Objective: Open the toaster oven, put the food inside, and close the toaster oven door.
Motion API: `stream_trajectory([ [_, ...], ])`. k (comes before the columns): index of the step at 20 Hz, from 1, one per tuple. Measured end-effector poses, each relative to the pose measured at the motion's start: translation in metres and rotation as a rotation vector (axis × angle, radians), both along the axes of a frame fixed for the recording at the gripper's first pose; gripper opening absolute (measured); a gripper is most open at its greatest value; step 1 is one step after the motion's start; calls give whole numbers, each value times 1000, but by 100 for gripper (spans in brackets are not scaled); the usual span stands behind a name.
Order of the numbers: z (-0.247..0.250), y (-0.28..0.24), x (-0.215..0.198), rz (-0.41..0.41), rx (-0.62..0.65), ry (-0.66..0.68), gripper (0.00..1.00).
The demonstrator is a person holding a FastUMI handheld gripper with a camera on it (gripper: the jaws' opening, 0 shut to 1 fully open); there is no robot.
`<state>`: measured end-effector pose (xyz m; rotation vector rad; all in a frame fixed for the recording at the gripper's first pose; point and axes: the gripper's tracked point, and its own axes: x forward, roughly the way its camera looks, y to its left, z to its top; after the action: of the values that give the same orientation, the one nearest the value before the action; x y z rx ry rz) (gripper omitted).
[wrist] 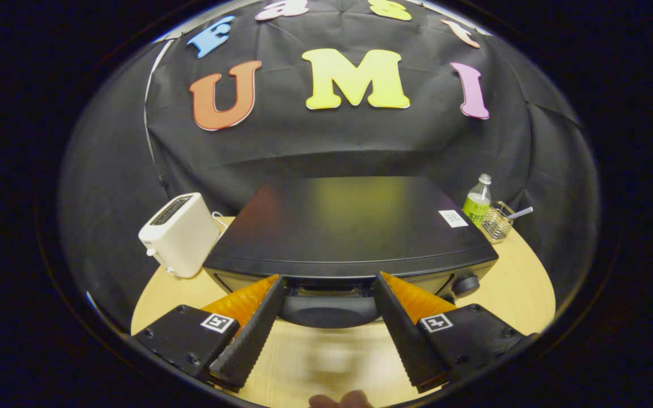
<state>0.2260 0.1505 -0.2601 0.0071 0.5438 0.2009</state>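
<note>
Toaster oven (349,226) sits mid-table (522,283), door handle (329,309) between my gripper's (329,281) spread fingers, nothing gripped. White toaster (179,235) left, bottle (477,203) right.

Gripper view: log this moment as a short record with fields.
toaster oven: black, on the wooden table, just ahead of the fingers
oven door handle: between the fingertips, not clamped
gripper: open, fingers either side of the handle
white toaster: left of the oven
bottle: right of the oven, beside a wire basket
food: cannot tell
</note>
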Motion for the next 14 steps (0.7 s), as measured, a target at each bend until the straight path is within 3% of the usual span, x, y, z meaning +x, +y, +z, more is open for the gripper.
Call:
stream_trajectory([
  [6,-6,-1,-11,12,-24,-5,100],
  [14,-42,-11,-81,6,-21,73,100],
])
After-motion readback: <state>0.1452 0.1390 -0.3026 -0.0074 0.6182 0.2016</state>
